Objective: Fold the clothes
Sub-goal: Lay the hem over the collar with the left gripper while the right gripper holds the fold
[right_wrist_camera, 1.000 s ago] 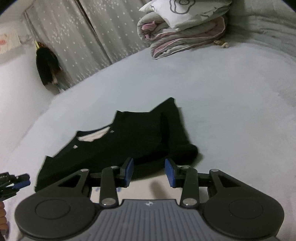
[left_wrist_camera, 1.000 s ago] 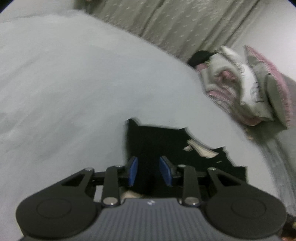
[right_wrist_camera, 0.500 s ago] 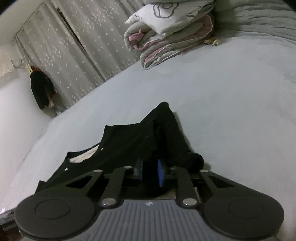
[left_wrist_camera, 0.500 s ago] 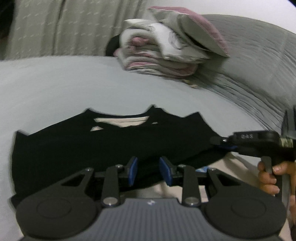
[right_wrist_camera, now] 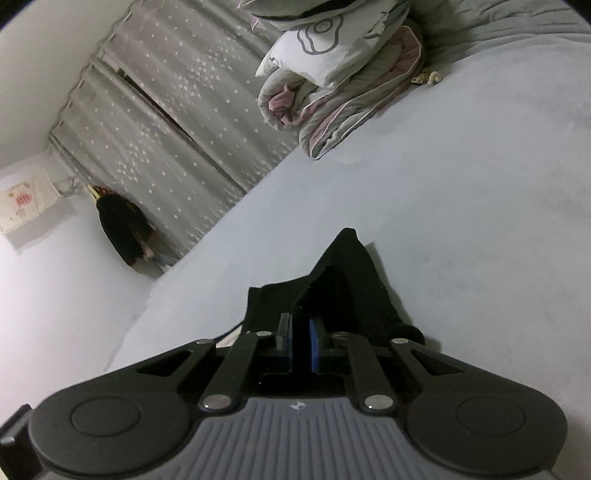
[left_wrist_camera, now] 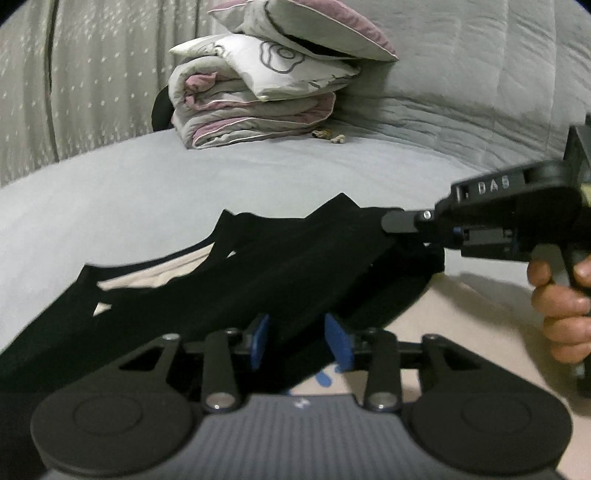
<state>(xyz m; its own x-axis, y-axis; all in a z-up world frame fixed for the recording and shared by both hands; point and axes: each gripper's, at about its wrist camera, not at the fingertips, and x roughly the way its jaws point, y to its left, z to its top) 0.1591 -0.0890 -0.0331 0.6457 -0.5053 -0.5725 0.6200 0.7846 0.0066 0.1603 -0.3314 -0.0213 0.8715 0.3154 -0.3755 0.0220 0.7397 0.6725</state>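
I've got the black garment (left_wrist_camera: 258,273) lying on the pale grey bed (left_wrist_camera: 110,184), partly bunched, with a strip of light fabric showing at its neckline. Its near edge runs up to the left gripper (left_wrist_camera: 300,341). Left jaws are opening; black cloth sits in the gap between the blue pads (left_wrist_camera: 260,338), but I can't see them pressing on it.

Right gripper (right_wrist_camera: 300,341) has its jaws nearly together and closing, clamped on a fold of the garment; the cloth peaks up just ahead of the pads in the right wrist view. In the left wrist view that same gripper comes in from the right, its tip on the garment's right edge, with the person's hand (left_wrist_camera: 561,306) wrapped round the handle.

Far end of the bed: a folded quilt (left_wrist_camera: 255,110) with a pillow (left_wrist_camera: 306,29) on top, well apart from the garment. Star-patterned curtain (right_wrist_camera: 177,122) behind. A dark item (right_wrist_camera: 123,232) hangs at the wall by the curtain.
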